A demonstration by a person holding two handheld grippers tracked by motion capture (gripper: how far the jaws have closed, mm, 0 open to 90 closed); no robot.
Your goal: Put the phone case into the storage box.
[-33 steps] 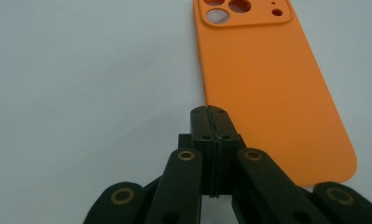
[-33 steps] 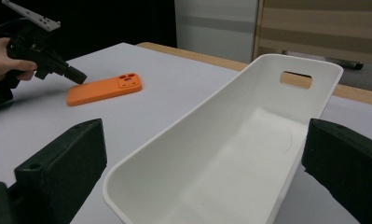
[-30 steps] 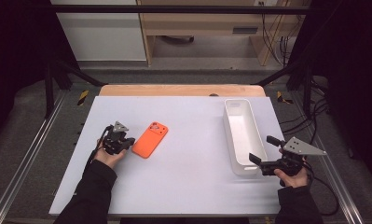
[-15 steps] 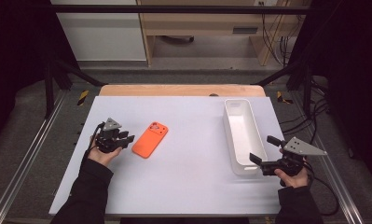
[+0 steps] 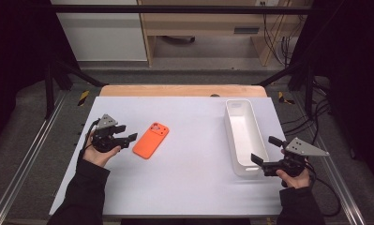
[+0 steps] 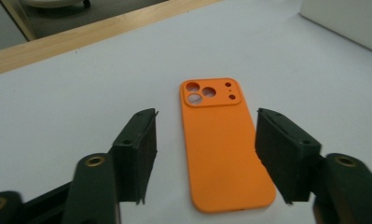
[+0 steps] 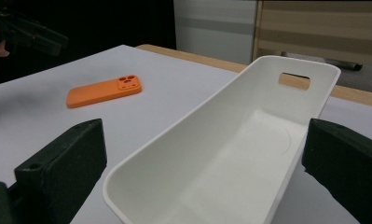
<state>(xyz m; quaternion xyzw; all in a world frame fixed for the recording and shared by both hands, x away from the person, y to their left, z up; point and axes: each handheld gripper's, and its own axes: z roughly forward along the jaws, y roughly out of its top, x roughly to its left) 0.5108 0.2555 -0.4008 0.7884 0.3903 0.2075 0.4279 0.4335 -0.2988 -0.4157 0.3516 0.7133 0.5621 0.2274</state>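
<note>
The orange phone case (image 5: 150,140) lies flat on the white table (image 5: 184,197), back side up, so its camera holes show. It sits left of the middle, well apart from the long white bin (image 5: 244,136) on the right side.

The left gripper (image 5: 128,139) points at the case from just beside its near end. Its jaws have just been opening, and now they stand about wide enough to fit around the case. In the left gripper view the case (image 6: 223,144) lies between and beyond the two black jaws, but nothing is pinched yet (the pads touch only air). It looks like the hand is lining up to grab the case by its long sides.

The right gripper (image 5: 265,158) waits at the near end of the bin. Its jaws are wide open, one on each side of the bin's end wall (image 7: 183,186), not pressing it. I think it is there to keep the bin steady, so the case can go in.
</note>
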